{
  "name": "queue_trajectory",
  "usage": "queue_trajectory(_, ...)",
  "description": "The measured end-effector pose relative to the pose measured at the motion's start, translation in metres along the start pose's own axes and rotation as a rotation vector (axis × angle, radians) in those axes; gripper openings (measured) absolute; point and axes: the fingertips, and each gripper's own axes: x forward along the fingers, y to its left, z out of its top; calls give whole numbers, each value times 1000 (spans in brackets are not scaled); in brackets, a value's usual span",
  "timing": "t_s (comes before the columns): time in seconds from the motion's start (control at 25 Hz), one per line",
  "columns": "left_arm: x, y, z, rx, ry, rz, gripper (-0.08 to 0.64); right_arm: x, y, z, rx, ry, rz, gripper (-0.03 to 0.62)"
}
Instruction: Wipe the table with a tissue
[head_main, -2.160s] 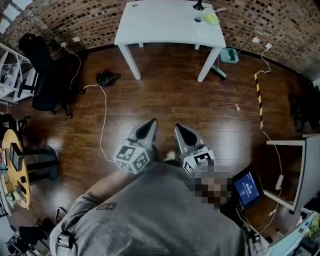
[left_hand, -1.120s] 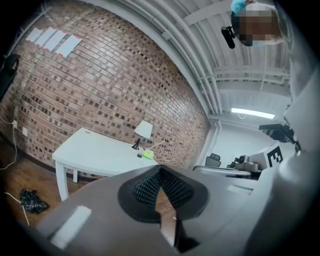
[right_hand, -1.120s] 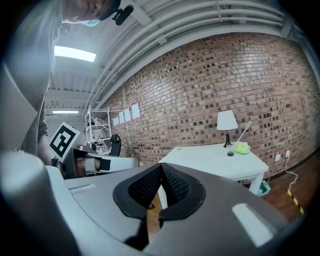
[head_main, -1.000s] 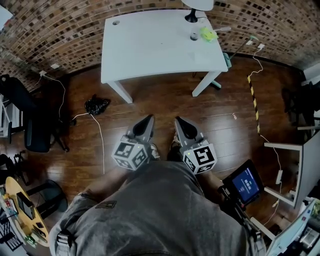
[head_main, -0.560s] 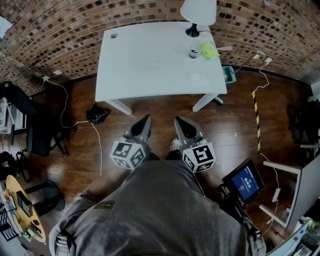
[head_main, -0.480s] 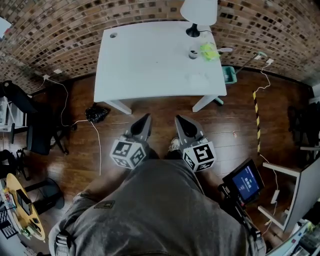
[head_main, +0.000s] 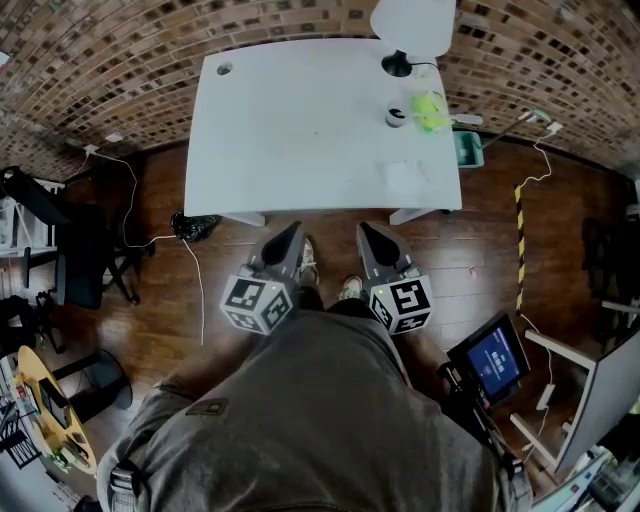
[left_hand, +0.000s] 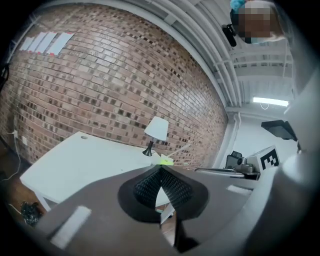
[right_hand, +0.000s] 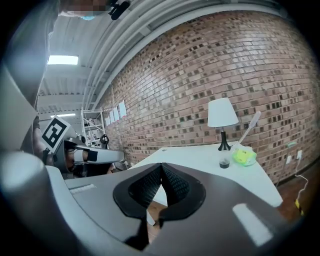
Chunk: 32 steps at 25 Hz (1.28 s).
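Left tongs (head_main: 290, 233) and right tongs (head_main: 366, 232) both closed with nothing between, side by side over the wooden floor (head_main: 480, 250), just short of the white worktop (head_main: 290, 120). Pale flat tissue (head_main: 405, 178) on the worktop's right part, near a yellow-green pack (head_main: 430, 110) and a lamp (head_main: 412, 25).

A white lamp (head_main: 412, 25) stands at upper right. A black office chair (head_main: 75, 255) sits at left, a crumpled black bag (head_main: 196, 225) near it on the wooden floor (head_main: 330, 215). A lit screen (head_main: 492, 360) glows at lower right.
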Motion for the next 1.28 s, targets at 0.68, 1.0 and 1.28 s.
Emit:
queue_trajectory(0.68, 111, 79, 17, -10, 152, -161, 2, 99, -63, 5, 2, 130, -234, 9)
queue_trajectory(1.0, 149, 58, -1, 1, 225, -199, 2, 101, -105, -12, 30, 192, -268, 9)
queue_trajectory(1.28, 180, 40, -33, 12, 328, -208, 2, 89, -155, -52, 62, 285, -320, 11)
